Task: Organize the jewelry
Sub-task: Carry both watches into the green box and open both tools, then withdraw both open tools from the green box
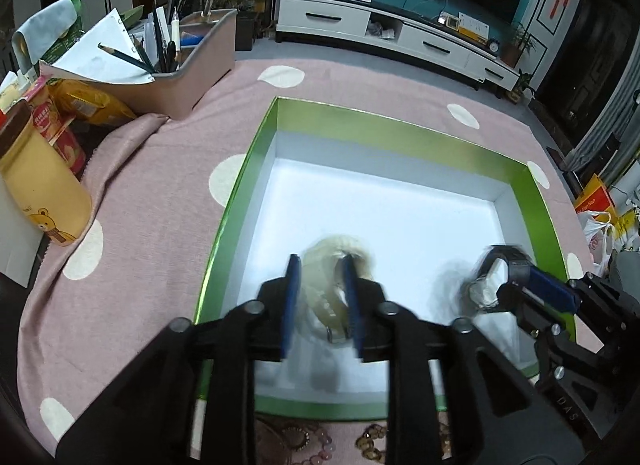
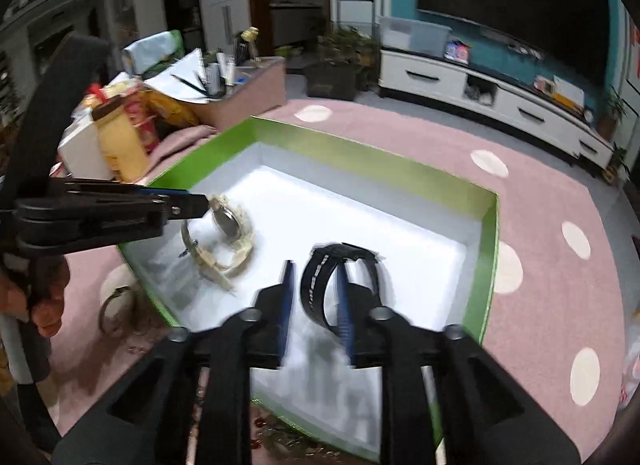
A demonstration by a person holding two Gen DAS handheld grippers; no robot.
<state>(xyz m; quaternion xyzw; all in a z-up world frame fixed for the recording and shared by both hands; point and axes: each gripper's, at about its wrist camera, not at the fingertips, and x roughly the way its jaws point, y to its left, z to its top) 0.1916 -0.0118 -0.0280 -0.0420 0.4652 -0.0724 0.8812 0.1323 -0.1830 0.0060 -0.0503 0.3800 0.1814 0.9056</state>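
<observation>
A green-rimmed box (image 1: 380, 133) (image 2: 360, 153) with a white floor lies on the pink dotted cloth. In the left wrist view my left gripper (image 1: 320, 261) stands open over the box's near left part. A blurred cream and gold watch (image 1: 332, 243) (image 2: 236, 233) lies between and under its fingers, on the box floor. My right gripper (image 2: 314, 265) (image 1: 496, 281) is open over the near right part. A black watch (image 2: 312, 289) (image 1: 512, 255) stands on edge there. One side of its strap lies between the fingers with a gap beside it, and the strap loops round the right finger.
A pink desk organizer (image 1: 192, 77) with pencils, a yellow bear bottle (image 1: 44, 193) and snack packets crowd the far left. Bead bracelets (image 1: 372, 445) lie on the cloth in front of the box, a bangle (image 2: 116, 305) to its left. A hand (image 2: 44, 305) holds the left gripper.
</observation>
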